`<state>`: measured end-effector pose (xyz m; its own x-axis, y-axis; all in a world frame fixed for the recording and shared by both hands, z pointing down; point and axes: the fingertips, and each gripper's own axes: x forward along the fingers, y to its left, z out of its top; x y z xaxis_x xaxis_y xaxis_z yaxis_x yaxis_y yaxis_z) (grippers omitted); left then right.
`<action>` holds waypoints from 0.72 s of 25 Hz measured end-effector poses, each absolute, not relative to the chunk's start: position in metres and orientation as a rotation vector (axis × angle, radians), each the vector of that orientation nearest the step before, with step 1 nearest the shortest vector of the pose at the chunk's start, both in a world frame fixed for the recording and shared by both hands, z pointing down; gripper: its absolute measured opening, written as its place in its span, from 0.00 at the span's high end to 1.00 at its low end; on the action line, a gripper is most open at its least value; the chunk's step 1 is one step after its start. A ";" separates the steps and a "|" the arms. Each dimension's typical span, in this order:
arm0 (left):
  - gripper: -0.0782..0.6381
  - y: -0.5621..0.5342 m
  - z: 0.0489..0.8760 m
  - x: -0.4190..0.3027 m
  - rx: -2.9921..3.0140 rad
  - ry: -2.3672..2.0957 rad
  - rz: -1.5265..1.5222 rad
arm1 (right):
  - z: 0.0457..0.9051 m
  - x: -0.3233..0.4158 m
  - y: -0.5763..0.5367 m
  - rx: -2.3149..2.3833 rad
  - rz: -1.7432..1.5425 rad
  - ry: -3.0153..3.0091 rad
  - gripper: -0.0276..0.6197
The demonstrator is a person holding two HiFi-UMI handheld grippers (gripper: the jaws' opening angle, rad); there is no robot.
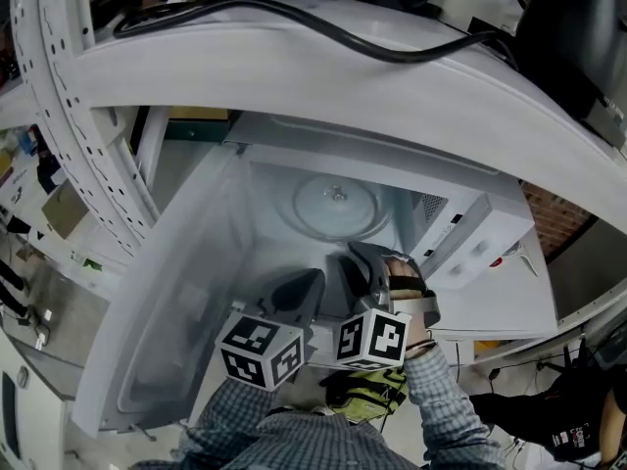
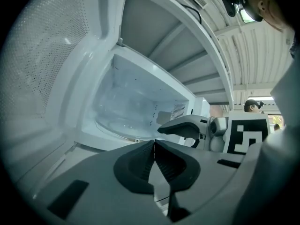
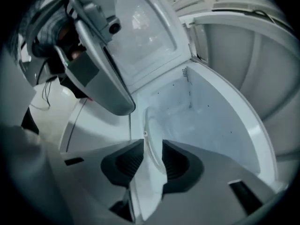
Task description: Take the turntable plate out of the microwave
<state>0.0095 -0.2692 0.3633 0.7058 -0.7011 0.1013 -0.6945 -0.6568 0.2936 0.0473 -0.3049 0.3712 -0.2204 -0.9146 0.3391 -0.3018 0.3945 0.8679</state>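
Inside the microwave (image 1: 269, 204) lies the turntable plate (image 1: 336, 207). The right gripper (image 3: 149, 146) is open at its rim, the left gripper (image 2: 154, 144) closed.

White microwave (image 1: 490, 248), clear turntable plate (image 1: 336, 207), plaid sleeve (image 1: 446, 395)

The left claw (image 2: 154, 143) is hiding the near rim of the plate (image 2: 117, 110). In the right gripper view, the right claw (image 3: 151, 148) is covering its blurred edge.
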 end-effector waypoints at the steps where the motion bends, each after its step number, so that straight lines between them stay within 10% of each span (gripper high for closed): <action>1: 0.88 -0.270 0.363 0.009 2.599 -1.098 -0.038 | 0.371 0.049 -0.309 1.048 -0.881 -1.674 0.79; 18: 0.88 -0.273 0.364 0.004 2.554 -1.097 -0.084 | 0.389 0.060 -0.339 0.775 -0.956 -1.419 0.89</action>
<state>0.0040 -0.2727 0.3643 0.6970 -0.7119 0.0857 -0.6907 -0.6345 0.3470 0.0600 -0.3387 0.3887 -0.0808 -0.8913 0.4462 0.0788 0.4405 0.8943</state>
